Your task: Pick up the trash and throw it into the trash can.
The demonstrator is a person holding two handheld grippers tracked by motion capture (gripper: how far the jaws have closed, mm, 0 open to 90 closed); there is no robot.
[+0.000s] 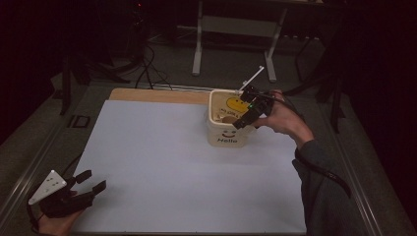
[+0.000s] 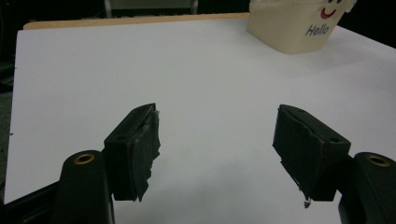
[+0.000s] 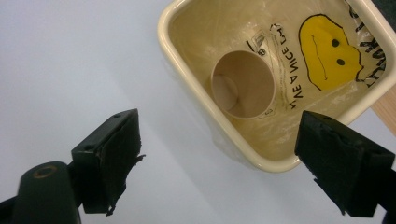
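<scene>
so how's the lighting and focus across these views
High view: dim, surroundings nearly black, the white sheet the brightest thing. Left gripper view: even light, sheet sharp, jaws slightly soft. Right gripper view: brightest, a mild sheen on the plastic liner in the bin, paper cup clear, near jaws a little blurred.

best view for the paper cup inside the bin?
Right gripper view: it looks straight down into the bin, with the paper cup lying on its side, mouth open to the camera. High view gives a small brown patch. Left gripper view catches the bin's outer wall.
</scene>
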